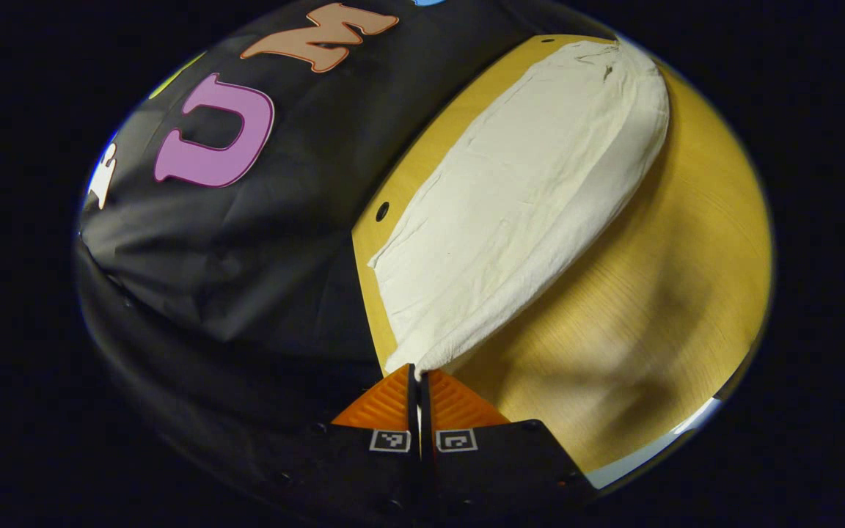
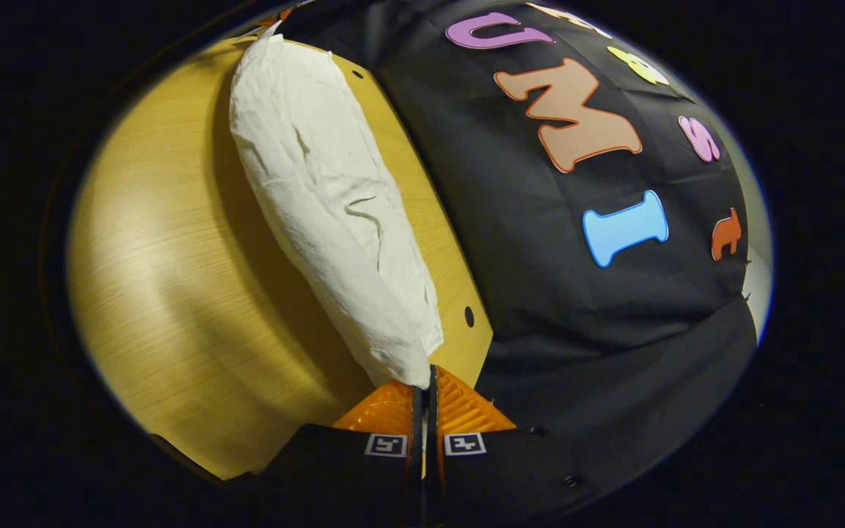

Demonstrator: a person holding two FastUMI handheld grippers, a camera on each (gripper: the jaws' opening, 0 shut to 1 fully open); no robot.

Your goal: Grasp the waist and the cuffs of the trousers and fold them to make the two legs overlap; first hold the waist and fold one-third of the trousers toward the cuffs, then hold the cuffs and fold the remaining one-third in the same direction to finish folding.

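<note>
Cream-white trousers (image 1: pixel 518 198) hang stretched as one long strip above the wooden table (image 1: pixel 657 293). In the left gripper view one end of the cloth runs down into my left gripper (image 1: pixel 416 374), whose fingers are shut on it. The right gripper view has the same trousers (image 2: pixel 327 198) running from the far end down to my right gripper (image 2: pixel 428 375), shut on the other end. Which end is the waist and which the cuffs I cannot tell. The cloth throws a shadow on the table beneath it.
The table's back edge (image 1: pixel 371 242), with a small dark hole (image 1: pixel 382 211), meets the black cloth wall (image 1: pixel 261 242). A second hole (image 2: pixel 469 317) sits near the right gripper. The table's front edge (image 1: pixel 657 447) shows pale at lower right.
</note>
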